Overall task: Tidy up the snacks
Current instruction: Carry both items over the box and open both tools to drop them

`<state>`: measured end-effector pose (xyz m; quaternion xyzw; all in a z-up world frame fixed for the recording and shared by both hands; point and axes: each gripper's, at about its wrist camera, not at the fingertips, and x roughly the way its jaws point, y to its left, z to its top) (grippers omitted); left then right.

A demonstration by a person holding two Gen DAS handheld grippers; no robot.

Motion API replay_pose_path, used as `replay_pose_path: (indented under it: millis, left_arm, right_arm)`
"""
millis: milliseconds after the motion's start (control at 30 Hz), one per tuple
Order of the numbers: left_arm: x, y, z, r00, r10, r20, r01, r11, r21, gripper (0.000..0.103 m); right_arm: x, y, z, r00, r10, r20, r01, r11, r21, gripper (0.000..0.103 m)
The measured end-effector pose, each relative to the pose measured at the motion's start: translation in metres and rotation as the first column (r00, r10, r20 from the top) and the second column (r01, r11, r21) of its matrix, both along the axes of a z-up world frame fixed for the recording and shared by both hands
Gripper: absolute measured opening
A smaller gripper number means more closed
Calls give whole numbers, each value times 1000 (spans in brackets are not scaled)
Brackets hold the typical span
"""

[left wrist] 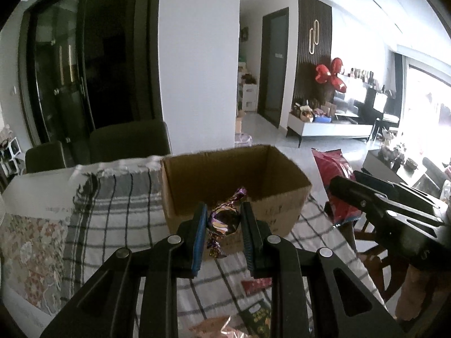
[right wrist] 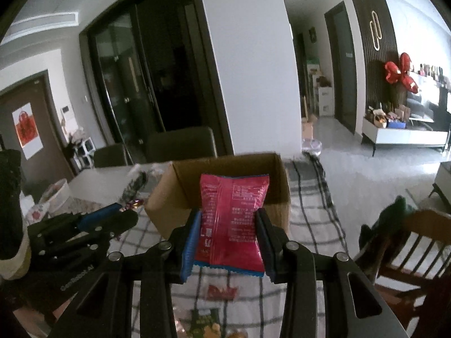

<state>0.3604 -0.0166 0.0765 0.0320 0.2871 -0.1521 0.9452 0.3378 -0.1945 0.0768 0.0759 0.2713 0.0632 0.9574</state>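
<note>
An open cardboard box (left wrist: 282, 200) stands on a checked cloth; it also shows in the right wrist view (right wrist: 166, 194). My left gripper (left wrist: 224, 221) is shut on a purple foil-wrapped candy (left wrist: 225, 218), held just in front of the box's near wall. My right gripper (right wrist: 228, 225) is shut on a red snack packet (right wrist: 232, 219), held upright in front of the box. The right gripper shows in the left wrist view (left wrist: 346, 188) at the right with the red packet (left wrist: 335, 169). The left gripper shows in the right wrist view (right wrist: 124, 212) at the left with the candy (right wrist: 134, 204).
More snack packets (left wrist: 259, 312) lie on the cloth (left wrist: 118, 197) close to me. Dark chairs (left wrist: 129, 140) stand behind the table. A wooden chair (right wrist: 408, 242) is at the right. A white bowl (right wrist: 56, 194) sits on the table's left part.
</note>
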Motion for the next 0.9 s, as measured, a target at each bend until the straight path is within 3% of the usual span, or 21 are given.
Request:
replay_pose_path:
  millis: [467, 900]
  left_arm:
    - [49, 1, 9, 1000, 21, 2, -21, 999, -45, 24]
    - [111, 2, 2, 998, 24, -50, -28, 996, -87, 24]
  right_arm:
    - [44, -2, 22, 997, -2, 73, 0, 1000, 28, 40]
    - [94, 7, 13, 999, 9, 42, -10, 1000, 10, 40]
